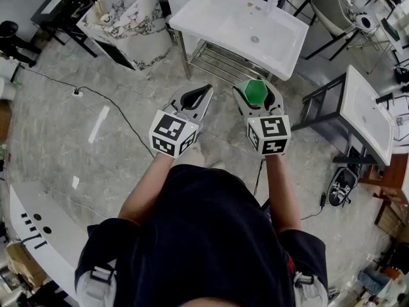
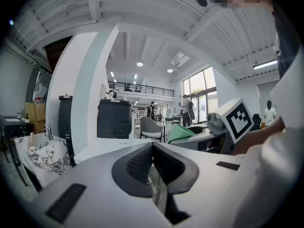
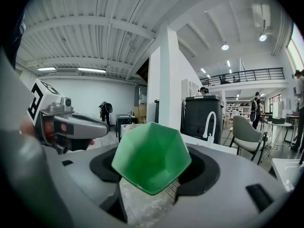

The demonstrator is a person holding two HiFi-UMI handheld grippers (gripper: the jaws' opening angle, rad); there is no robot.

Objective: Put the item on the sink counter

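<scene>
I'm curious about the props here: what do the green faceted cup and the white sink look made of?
The green cup is probably plastic with a matte finish: even colour, thin rim, soft sheen on flat facets. The white sink is likely ceramic or cast resin, smooth and slightly glossy: seamless basin, thick edge.

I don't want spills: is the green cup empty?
Empty: the right gripper view looks into the green cup, showing only bare walls.

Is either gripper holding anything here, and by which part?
The right gripper holds a green faceted cup, with its jaws spread wide against the cup's opposite outer sides. The left gripper is shut and empty.
</scene>
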